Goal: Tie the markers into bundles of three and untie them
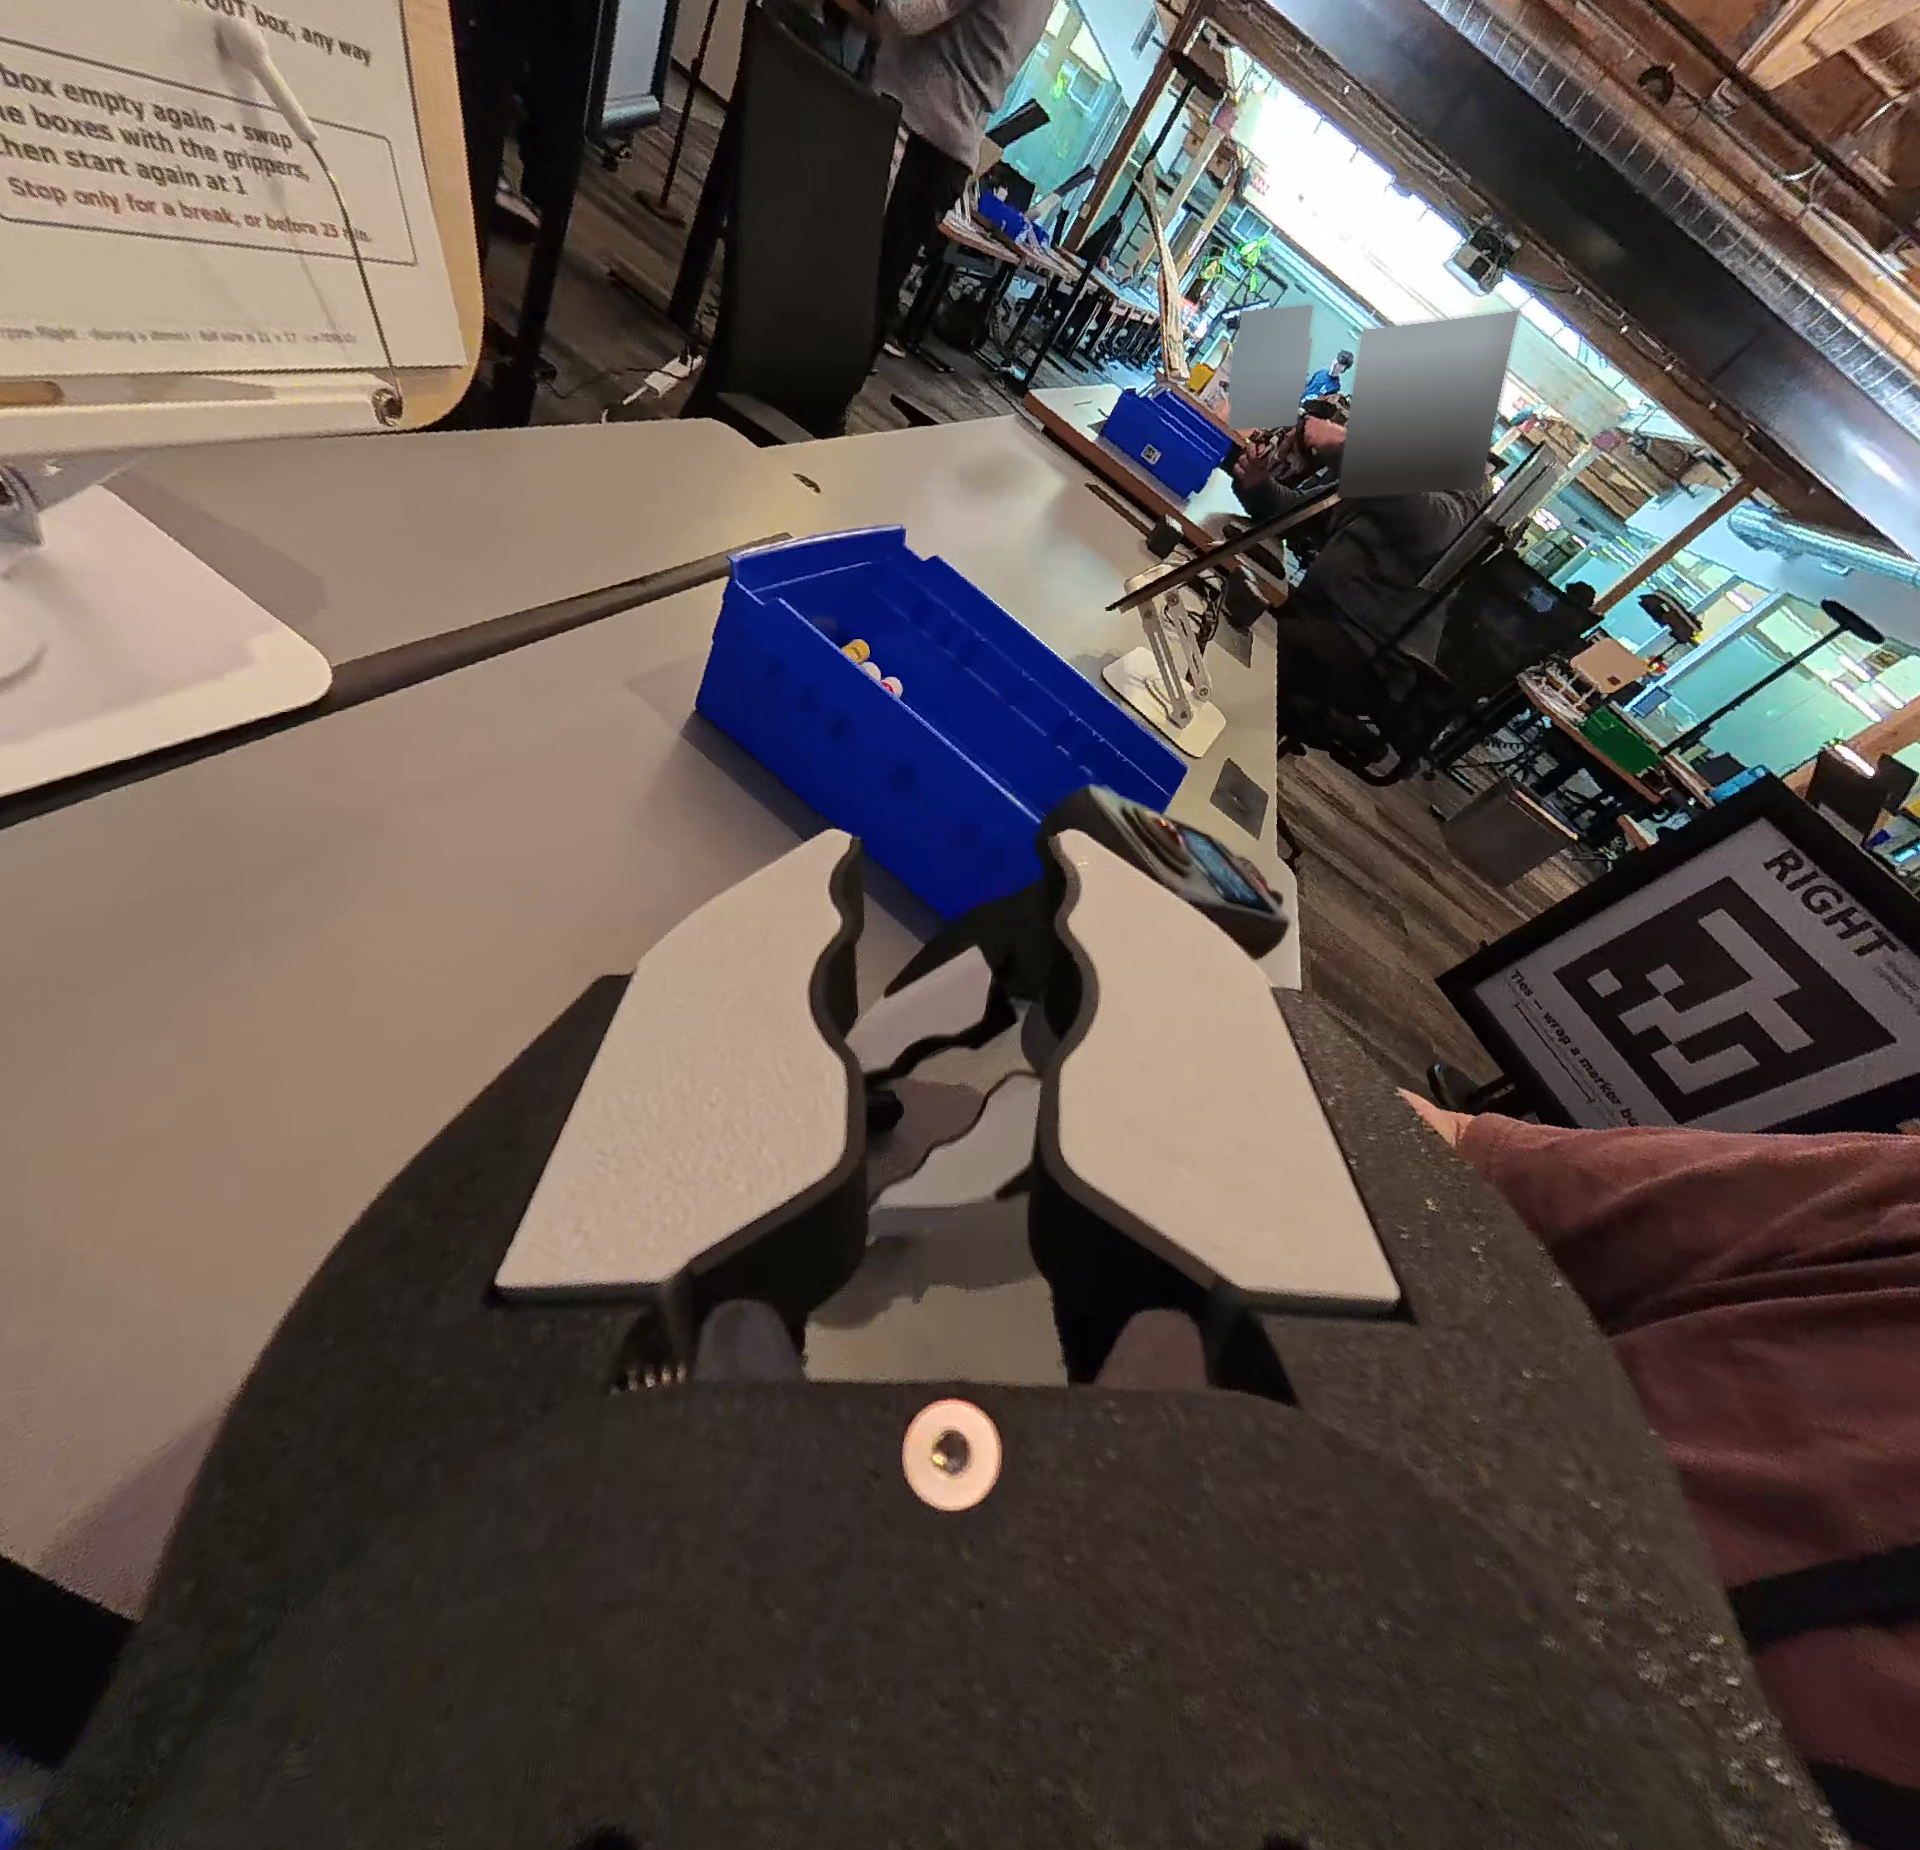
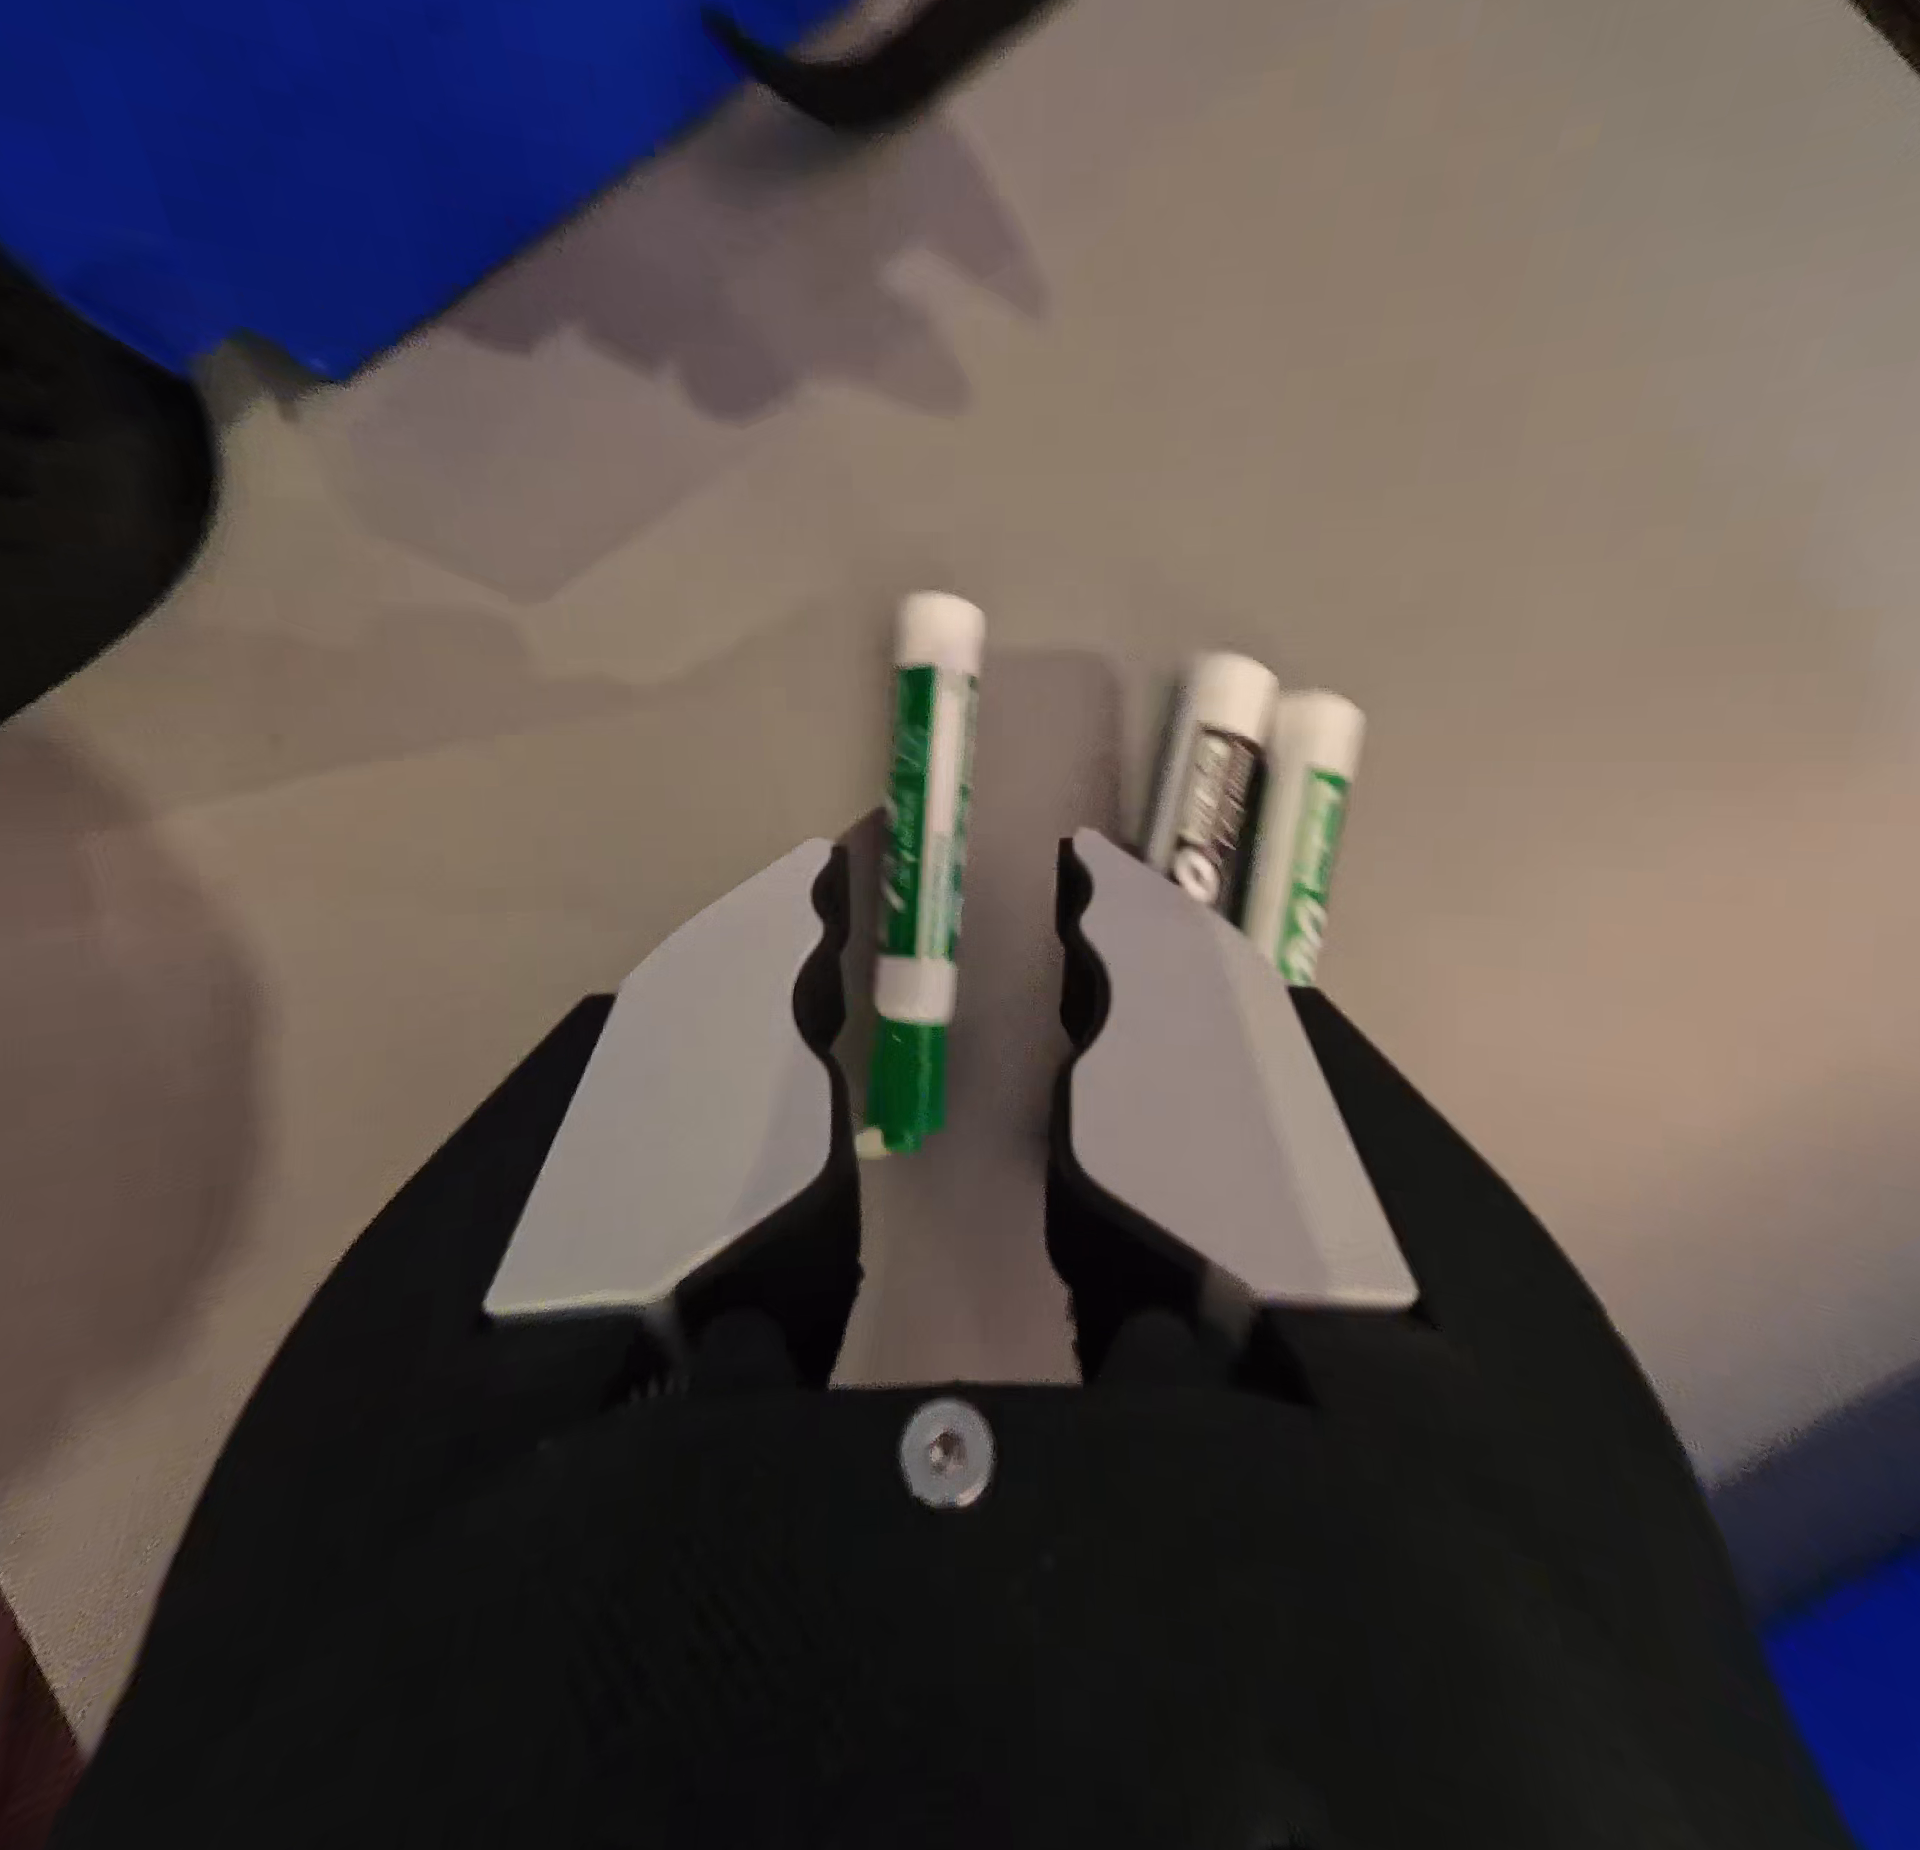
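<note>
Nearest to the right wrist camera, the right tongs [image 2: 951,850] are seen with the two fingers apart, and nothing is gripped by them. Three markers are counted on the grey table [image 2: 1455,398] under them. One green marker [image 2: 925,865] lies loose in the gap between the fingers, closer to the left finger; whether it is touched by that finger cannot be told. Its white end points away from the tongs and its green cap points back toward them. Two more markers lie side by side just beyond the right finger: a black marker [image 2: 1210,782] and a second green marker [image 2: 1309,834]. The lower ends of both are hidden behind the finger. All three have white bodies with a coloured label. No tie is seen around them, so they are not bundled. One black strap [image 2: 883,75] is seen far ahead of the tongs, beside a blue bin [image 2: 312,138] at the upper left.

In the left wrist view, the left tongs [image 1: 956,865] are also spread and hold nothing. Ahead of them one blue bin [image 1: 914,720] stands on the table [image 1: 312,969], and some small coloured marker ends [image 1: 873,662] are visible inside it; their number cannot be told. A dark device [image 1: 1195,865] shows just beyond the right fingertip. To the right, a reddish sleeve [image 1: 1714,1281] and one board with a black and white pattern [image 1: 1704,979] are seen.
</note>
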A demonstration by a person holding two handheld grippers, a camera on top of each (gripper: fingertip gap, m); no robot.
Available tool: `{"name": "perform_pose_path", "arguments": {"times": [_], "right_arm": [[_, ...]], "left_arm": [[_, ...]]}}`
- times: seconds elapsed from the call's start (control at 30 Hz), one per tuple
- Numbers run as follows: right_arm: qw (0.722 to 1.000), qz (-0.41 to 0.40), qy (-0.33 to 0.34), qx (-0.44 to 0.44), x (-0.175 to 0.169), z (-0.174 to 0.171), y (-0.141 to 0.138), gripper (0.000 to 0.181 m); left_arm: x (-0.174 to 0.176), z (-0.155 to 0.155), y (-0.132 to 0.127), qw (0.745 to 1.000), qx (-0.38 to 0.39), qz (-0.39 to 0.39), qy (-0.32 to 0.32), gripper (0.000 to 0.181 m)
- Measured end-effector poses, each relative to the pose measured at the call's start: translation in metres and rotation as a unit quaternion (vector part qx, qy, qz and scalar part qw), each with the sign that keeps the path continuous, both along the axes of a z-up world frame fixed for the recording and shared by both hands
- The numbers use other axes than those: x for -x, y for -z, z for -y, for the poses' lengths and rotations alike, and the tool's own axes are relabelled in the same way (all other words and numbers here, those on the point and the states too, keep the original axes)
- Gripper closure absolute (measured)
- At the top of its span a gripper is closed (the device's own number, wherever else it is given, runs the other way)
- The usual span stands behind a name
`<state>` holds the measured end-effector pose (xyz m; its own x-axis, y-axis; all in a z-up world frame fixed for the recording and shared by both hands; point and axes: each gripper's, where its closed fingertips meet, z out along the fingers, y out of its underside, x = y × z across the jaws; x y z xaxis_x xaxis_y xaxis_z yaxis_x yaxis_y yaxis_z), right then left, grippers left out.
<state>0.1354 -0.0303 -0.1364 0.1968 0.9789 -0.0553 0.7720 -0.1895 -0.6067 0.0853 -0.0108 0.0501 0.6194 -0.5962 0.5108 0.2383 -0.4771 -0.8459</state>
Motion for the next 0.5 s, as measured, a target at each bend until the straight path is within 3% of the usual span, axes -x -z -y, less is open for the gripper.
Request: {"name": "perform_pose_path", "arguments": {"times": [0.07,0.2,0.33,0.5], "right_arm": [[0.999,-0.003,-0.034,-0.019,0.012,0.012,0.006,0.144],[0.993,0.046,-0.035,-0.103,0.014,0.002,0.026,0.15],[0.997,0.046,-0.008,-0.055,0.013,0.001,0.037,0.16],[0.997,0.036,0.034,-0.057,0.006,-0.014,0.03,0.162]], "left_arm": [[-0.002,0.001,0.0,1.0,0.002,-0.003,0.004,0.149],[0.0,0.002,0.0,1.0,0.004,-0.001,0.002,0.149],[0.002,0.004,-0.001,1.0,0.008,0.002,0.004,0.15],[0.001,0.006,-0.002,1.0,0.008,0.001,0.008,0.15]]}}
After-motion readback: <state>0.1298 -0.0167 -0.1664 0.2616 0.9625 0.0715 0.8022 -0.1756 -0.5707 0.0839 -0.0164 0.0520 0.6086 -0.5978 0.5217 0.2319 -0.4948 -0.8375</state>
